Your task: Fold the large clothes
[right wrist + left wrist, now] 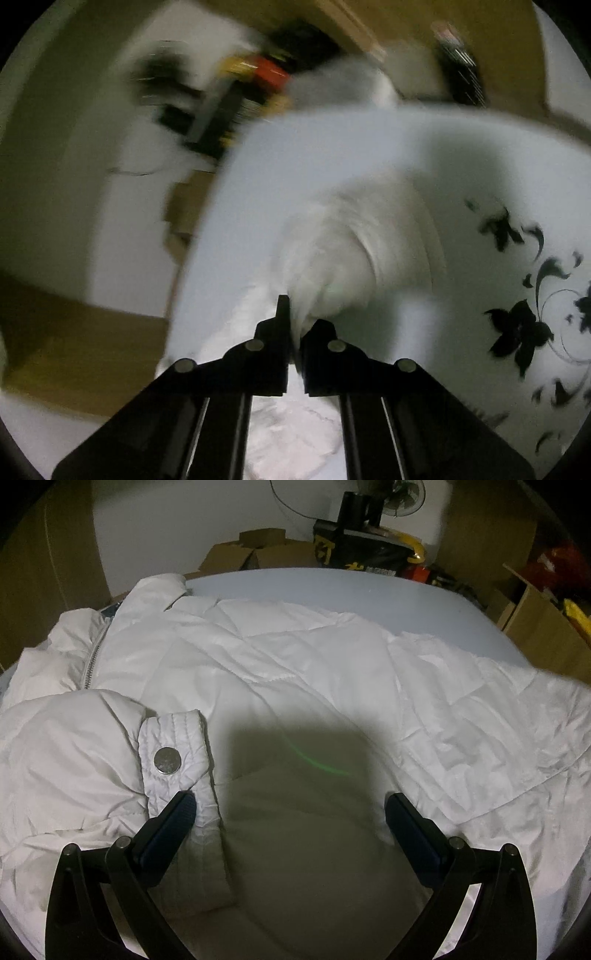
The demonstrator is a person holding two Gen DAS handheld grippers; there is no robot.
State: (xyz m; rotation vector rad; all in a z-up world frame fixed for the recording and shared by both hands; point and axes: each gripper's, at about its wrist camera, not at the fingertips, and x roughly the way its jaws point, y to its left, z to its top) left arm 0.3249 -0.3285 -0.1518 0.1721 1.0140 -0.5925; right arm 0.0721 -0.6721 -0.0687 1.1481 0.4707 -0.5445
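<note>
A large white padded jacket [280, 657] lies spread over a pale blue table [332, 587], zipper and collar at the upper left. A sleeve cuff [173, 760] with a round metal snap lies folded onto the body. My left gripper [290, 805] hovers open just above the jacket, its left fingertip at the cuff's edge, nothing between the fingers. In the blurred right wrist view, my right gripper [295, 325] is shut on a bunch of white jacket fabric [343, 251], which stretches away from the jaws above the table [288, 155].
Cardboard boxes [258, 554] and a dark bag [362, 550] stand behind the table's far edge; more boxes [543, 620] are at the right. A black floral pattern [517, 328] marks the table surface at the right of the right wrist view.
</note>
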